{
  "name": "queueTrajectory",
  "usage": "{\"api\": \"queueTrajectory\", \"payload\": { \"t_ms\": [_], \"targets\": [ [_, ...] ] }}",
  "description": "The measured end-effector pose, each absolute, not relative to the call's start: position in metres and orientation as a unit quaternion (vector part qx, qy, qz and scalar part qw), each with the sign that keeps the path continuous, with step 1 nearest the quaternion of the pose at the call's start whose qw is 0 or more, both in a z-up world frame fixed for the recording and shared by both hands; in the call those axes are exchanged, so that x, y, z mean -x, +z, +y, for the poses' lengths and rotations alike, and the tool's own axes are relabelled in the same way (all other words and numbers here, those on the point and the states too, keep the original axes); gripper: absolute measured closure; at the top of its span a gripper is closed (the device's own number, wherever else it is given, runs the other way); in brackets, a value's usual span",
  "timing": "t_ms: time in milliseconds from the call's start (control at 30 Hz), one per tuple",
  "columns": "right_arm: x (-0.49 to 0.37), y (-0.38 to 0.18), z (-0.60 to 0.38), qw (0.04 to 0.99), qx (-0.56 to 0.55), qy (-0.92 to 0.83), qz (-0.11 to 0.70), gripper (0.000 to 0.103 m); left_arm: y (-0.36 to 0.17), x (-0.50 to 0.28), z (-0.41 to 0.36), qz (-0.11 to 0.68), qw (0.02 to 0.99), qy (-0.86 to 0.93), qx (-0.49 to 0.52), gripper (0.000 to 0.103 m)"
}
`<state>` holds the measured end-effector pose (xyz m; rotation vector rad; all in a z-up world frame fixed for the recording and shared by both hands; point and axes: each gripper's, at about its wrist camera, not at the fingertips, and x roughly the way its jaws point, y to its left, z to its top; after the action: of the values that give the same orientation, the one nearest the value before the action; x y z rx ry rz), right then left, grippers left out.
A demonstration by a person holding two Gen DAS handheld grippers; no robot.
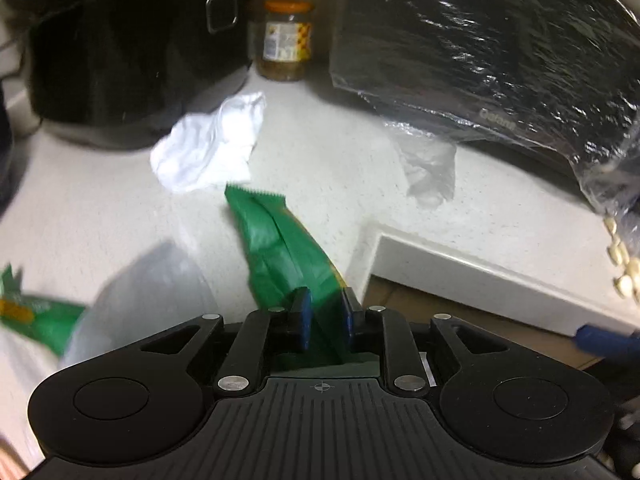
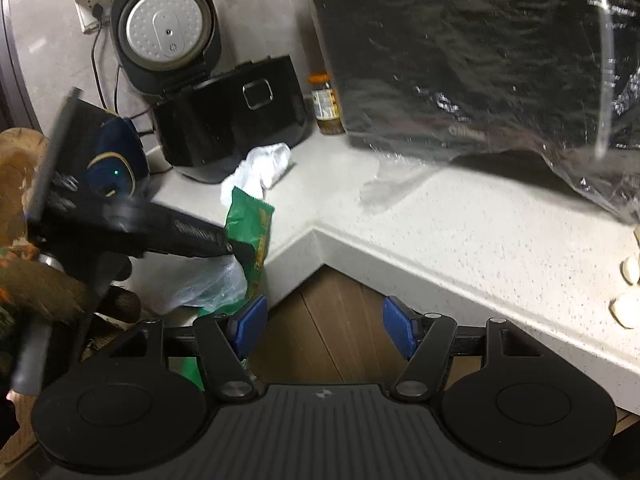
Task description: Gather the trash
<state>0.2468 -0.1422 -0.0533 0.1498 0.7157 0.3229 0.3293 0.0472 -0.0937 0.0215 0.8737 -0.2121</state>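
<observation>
My left gripper (image 1: pixel 326 314) is shut on a green snack wrapper (image 1: pixel 280 248) and holds it above the white counter (image 1: pixel 320 148). The same wrapper (image 2: pixel 250 228) shows in the right wrist view, pinched by the left gripper (image 2: pixel 236 250). A crumpled white tissue (image 1: pixel 208 144) lies on the counter beyond the wrapper, also in the right wrist view (image 2: pixel 264 168). A second green wrapper (image 1: pixel 32 316) lies at the left by a clear plastic bag (image 1: pixel 152 296). My right gripper (image 2: pixel 324 328) is open and empty over the floor at the counter's inner corner.
A black rice cooker (image 2: pixel 232 120) with its lid up stands at the back left. A jar (image 1: pixel 286 40) with an orange lid stands beside it. A large black appliance in clear plastic (image 1: pixel 500 40) fills the right. Garlic cloves (image 2: pixel 628 292) lie at the far right.
</observation>
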Motion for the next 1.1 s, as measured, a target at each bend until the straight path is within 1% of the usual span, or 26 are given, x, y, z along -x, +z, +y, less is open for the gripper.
{"api": "queueTrajectory", "payload": {
  "t_ms": [100,133,167,267,400,433,467,567,633,667,733,800,833,867,967,1000,1100],
  "targets": [
    [-0.252,-0.051,-0.142,0.922,-0.069,0.162,0.345,0.038,-0.094,-0.338,0.063,0.417,0.904,-0.093,-0.012,0.081],
    [-0.254,-0.05,-0.141,0.922,-0.068,0.163,0.344,0.038,-0.092,-0.34,0.067,0.413,0.907,-0.082,-0.022,0.08],
    [-0.256,-0.05,-0.14,0.922,-0.068,0.165,0.344,0.038,-0.091,-0.344,0.072,0.409,0.909,-0.07,-0.035,0.075],
    [-0.261,-0.051,-0.131,0.92,-0.061,0.173,0.346,0.038,-0.091,-0.354,0.092,0.403,0.913,-0.053,-0.033,0.073],
    [-0.272,-0.044,-0.105,0.921,-0.033,0.192,0.338,0.038,-0.088,-0.365,0.13,0.4,0.916,-0.028,0.021,0.072],
    [-0.276,-0.042,-0.098,0.92,-0.03,0.199,0.336,0.038,-0.086,-0.366,0.142,0.399,0.915,-0.03,0.048,0.076],
    [-0.28,-0.04,-0.09,0.919,-0.028,0.206,0.336,0.038,-0.085,-0.366,0.154,0.402,0.912,-0.043,0.071,0.077],
    [-0.293,-0.036,-0.064,0.911,-0.032,0.222,0.345,0.038,-0.076,-0.354,0.193,0.392,0.898,-0.065,0.189,0.077],
    [-0.297,-0.037,-0.045,0.903,-0.039,0.232,0.359,0.038,-0.067,-0.343,0.208,0.377,0.893,-0.087,0.229,0.077],
    [-0.298,-0.04,-0.034,0.899,-0.04,0.236,0.367,0.038,-0.064,-0.339,0.21,0.381,0.889,-0.106,0.232,0.077],
    [-0.297,-0.047,-0.011,0.886,-0.035,0.257,0.385,0.038,-0.067,-0.336,0.206,0.411,0.878,-0.134,0.206,0.077],
    [-0.297,-0.053,0.008,0.87,-0.023,0.285,0.402,0.039,-0.075,-0.33,0.199,0.45,0.87,-0.127,0.156,0.077],
    [-0.296,-0.053,0.013,0.866,-0.017,0.294,0.403,0.039,-0.076,-0.326,0.197,0.456,0.872,-0.119,0.133,0.077],
    [-0.296,-0.051,0.014,0.866,-0.01,0.3,0.399,0.039,-0.076,-0.322,0.197,0.456,0.876,-0.109,0.11,0.083],
    [-0.305,-0.034,0.0,0.884,0.017,0.291,0.365,0.039,-0.057,-0.311,0.205,0.433,0.894,-0.065,0.096,0.081],
    [-0.309,-0.027,-0.009,0.894,0.025,0.284,0.347,0.039,-0.047,-0.309,0.207,0.422,0.899,-0.051,0.107,0.079],
    [-0.325,-0.012,-0.042,0.915,0.028,0.269,0.298,0.037,-0.018,-0.308,0.193,0.391,0.905,-0.025,0.164,0.079]
  ]
}}
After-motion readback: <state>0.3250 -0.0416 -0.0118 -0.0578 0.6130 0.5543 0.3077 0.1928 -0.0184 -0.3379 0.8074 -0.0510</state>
